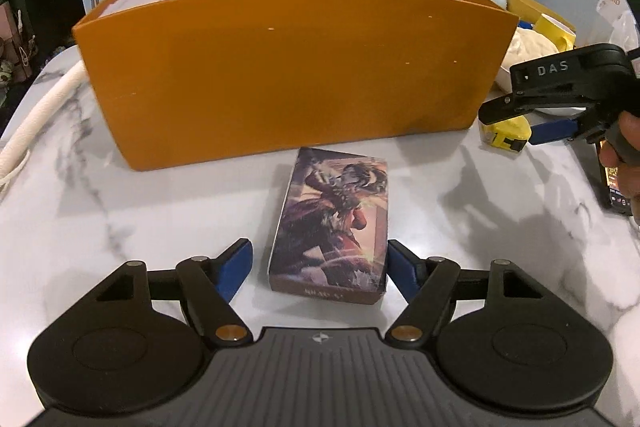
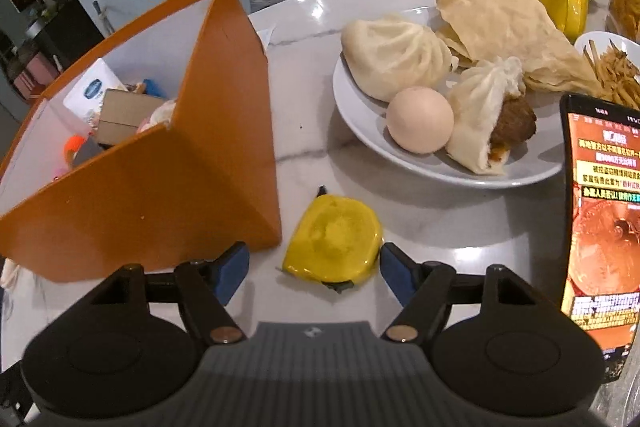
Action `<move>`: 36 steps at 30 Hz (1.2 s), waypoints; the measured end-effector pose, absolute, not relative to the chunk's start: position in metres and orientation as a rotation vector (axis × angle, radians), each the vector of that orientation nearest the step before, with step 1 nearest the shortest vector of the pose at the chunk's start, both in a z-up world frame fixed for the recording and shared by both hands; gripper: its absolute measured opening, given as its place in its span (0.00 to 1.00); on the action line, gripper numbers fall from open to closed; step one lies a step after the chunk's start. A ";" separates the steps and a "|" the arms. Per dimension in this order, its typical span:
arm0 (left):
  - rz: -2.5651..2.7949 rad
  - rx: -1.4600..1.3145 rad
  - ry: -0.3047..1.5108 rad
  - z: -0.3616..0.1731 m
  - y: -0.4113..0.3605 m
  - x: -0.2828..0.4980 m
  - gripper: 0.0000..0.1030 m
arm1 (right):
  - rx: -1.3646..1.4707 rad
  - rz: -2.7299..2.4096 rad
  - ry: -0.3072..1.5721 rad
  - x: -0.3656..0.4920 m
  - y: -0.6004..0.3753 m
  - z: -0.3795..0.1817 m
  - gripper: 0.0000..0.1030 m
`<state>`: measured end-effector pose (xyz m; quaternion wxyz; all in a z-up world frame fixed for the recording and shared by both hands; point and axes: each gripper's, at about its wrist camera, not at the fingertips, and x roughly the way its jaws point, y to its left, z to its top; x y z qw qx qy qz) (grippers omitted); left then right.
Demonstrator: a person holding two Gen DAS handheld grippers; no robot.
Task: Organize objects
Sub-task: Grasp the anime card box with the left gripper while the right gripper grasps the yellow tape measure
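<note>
On the marble table (image 1: 120, 195), near the orange cardboard box (image 1: 288, 67): left gripper (image 1: 320, 267) wide astride the illustrated card box (image 1: 332, 223); right gripper (image 2: 314, 267) wide around the yellow tape measure (image 2: 334, 239). Off-centre closure could skid either object aside.

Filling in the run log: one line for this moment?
left tongs: open, around card box | right tongs: open, around tape measure | orange bin: behind

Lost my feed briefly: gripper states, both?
Left gripper: open, straddling the card box.
Right gripper: open, straddling the yellow tape measure.
</note>
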<state>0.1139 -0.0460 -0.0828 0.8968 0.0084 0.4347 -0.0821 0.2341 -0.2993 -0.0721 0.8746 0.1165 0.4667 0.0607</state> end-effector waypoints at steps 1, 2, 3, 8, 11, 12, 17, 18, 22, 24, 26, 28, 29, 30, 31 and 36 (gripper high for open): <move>-0.172 0.019 0.897 -0.083 -0.044 0.113 0.83 | 0.234 0.123 0.976 0.236 -0.297 -0.073 0.70; -0.172 0.020 0.894 -0.084 -0.044 0.112 0.83 | 0.225 0.119 0.983 0.237 -0.295 -0.075 0.68; -0.173 0.023 0.893 -0.083 -0.043 0.111 0.84 | 0.219 0.117 0.989 0.238 -0.294 -0.076 0.67; -0.170 0.041 0.884 -0.085 -0.049 0.116 0.86 | 0.189 0.126 0.977 0.237 -0.293 -0.077 0.60; -0.179 0.066 0.877 -0.087 -0.051 0.121 0.86 | 0.184 0.132 0.978 0.236 -0.296 -0.076 0.58; -0.181 0.076 0.875 -0.087 -0.053 0.121 0.86 | 0.190 0.135 0.979 0.236 -0.298 -0.076 0.58; -0.173 0.089 0.875 -0.087 -0.059 0.124 0.86 | 0.215 0.124 0.956 0.235 -0.300 -0.077 0.68; -0.174 0.088 0.877 -0.087 -0.059 0.125 0.86 | 0.210 0.116 0.952 0.237 -0.298 -0.077 0.69; -0.180 0.099 0.872 -0.088 -0.062 0.124 0.86 | 0.141 0.104 0.934 0.239 -0.290 -0.080 0.76; -0.185 0.099 0.868 -0.089 -0.062 0.125 0.87 | 0.088 0.102 0.915 0.239 -0.286 -0.083 0.76; -0.187 0.100 0.865 -0.089 -0.063 0.126 0.87 | 0.046 0.105 0.905 0.239 -0.284 -0.085 0.75; -0.188 0.100 0.862 -0.089 -0.063 0.127 0.87 | 0.008 0.111 0.902 0.239 -0.282 -0.085 0.68; -0.189 0.099 0.861 -0.089 -0.063 0.128 0.87 | 0.006 0.120 0.903 0.239 -0.282 -0.084 0.62; -0.192 0.099 0.860 -0.090 -0.063 0.129 0.87 | 0.010 0.130 0.905 0.239 -0.283 -0.083 0.57; -0.196 0.101 0.860 -0.090 -0.063 0.129 0.85 | 0.014 0.134 0.913 0.240 -0.284 -0.081 0.57; -0.209 0.115 0.858 -0.087 -0.063 0.128 0.69 | 0.061 0.154 0.939 0.241 -0.290 -0.080 0.57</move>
